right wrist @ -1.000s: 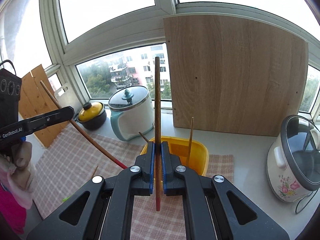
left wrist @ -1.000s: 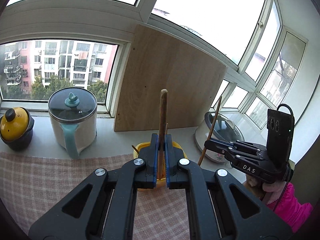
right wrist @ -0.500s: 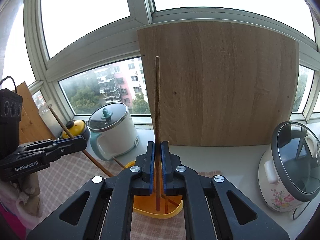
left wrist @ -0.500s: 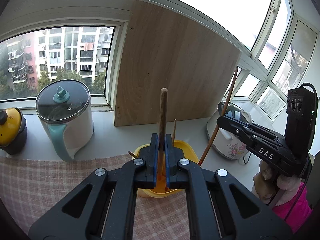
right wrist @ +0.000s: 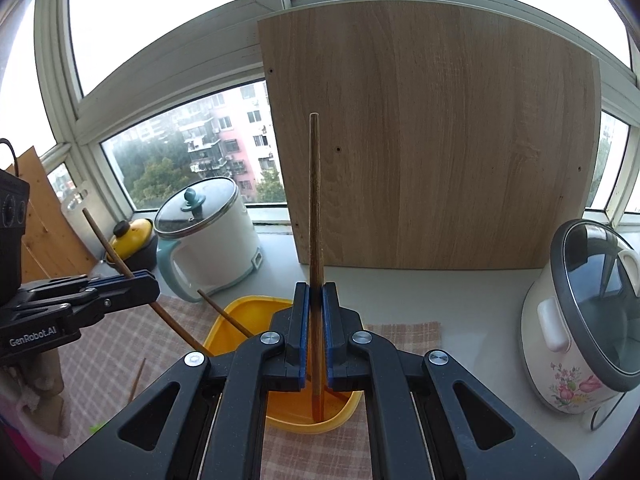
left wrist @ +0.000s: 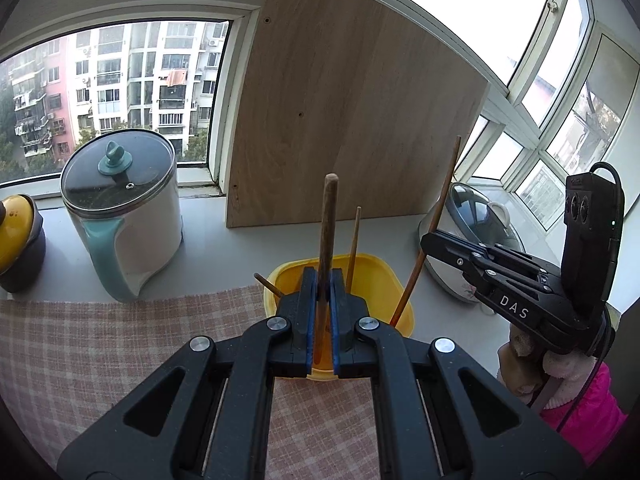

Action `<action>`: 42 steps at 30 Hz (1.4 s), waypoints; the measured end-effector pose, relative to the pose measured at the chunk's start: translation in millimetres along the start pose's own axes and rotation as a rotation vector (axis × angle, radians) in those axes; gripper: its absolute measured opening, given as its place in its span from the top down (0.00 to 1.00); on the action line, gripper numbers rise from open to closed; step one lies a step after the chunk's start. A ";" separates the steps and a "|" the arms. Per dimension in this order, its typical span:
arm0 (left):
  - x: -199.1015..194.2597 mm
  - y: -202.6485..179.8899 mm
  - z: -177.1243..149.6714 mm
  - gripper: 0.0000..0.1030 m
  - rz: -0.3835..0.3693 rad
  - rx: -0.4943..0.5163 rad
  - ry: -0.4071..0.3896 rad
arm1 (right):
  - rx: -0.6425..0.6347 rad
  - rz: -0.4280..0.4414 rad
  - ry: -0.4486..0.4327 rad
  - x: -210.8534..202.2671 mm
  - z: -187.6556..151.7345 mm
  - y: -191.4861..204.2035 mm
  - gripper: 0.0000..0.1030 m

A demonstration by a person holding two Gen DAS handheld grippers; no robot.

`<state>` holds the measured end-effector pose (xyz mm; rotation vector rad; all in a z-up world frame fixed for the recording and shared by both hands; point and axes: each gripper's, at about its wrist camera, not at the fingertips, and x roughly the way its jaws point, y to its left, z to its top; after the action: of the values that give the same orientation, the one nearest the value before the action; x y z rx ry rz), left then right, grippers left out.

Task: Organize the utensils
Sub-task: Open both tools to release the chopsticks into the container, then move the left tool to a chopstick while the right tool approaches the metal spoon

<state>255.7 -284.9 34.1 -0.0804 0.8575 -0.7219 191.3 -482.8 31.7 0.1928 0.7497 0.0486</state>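
Note:
A yellow plastic container point(left wrist: 380, 280) point(right wrist: 248, 316) stands on the checked cloth and holds two loose chopsticks point(left wrist: 353, 240). My left gripper point(left wrist: 322, 280) is shut on a brown wooden chopstick point(left wrist: 327, 232), upright, its lower end inside the container. My right gripper point(right wrist: 315, 300) is shut on another long brown chopstick point(right wrist: 315, 208), upright, its tip down in the container near its floor. Each gripper shows in the other view, the right one point(left wrist: 432, 240) and the left one point(right wrist: 148, 284), both over the container.
A white and teal electric kettle point(left wrist: 120, 216) and a yellow-lidded dark pot point(left wrist: 16, 236) stand at the left. A wooden board point(left wrist: 344, 120) leans on the window. A floral rice cooker point(right wrist: 584, 312) stands at the right. Another chopstick point(right wrist: 138, 374) lies on the checked cloth point(left wrist: 120, 360).
Both grippers have moved over the yellow container and lowered. The chopstick tips have gone down into it, the right one from above the cloth in front.

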 end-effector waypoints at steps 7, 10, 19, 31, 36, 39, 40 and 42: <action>-1.3 2.7 -7.0 0.90 0.003 -0.005 0.025 | 0.021 -0.009 0.032 2.3 -9.7 -2.9 0.95; -5.7 5.2 -10.0 0.75 0.002 -0.014 0.018 | 0.041 -0.011 0.043 0.6 -14.0 -5.0 0.68; -22.4 13.6 -22.1 0.75 0.007 -0.024 0.014 | 0.047 -0.033 0.024 -16.0 -27.4 -1.1 0.44; -70.6 46.5 -53.6 0.75 0.039 -0.023 -0.017 | 0.058 -0.058 0.010 -42.1 -55.5 24.8 0.29; -90.2 74.2 -73.0 0.75 0.067 -0.043 0.000 | 0.105 -0.001 0.027 -46.0 -71.8 38.7 0.19; -100.3 92.9 -87.0 0.75 0.086 -0.057 0.016 | 0.117 0.027 0.003 -51.0 -82.2 47.6 0.19; -103.1 99.1 -92.1 0.75 0.093 -0.061 0.024 | 0.114 0.035 0.002 -51.7 -85.0 50.8 0.19; -107.8 110.7 -102.7 0.75 0.109 -0.066 0.043 | 0.098 0.056 0.011 -51.3 -90.3 58.2 0.19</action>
<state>196.1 -112.6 -1.0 -0.0773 0.9197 -0.5953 93.6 -417.3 12.8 0.3068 0.7586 0.0660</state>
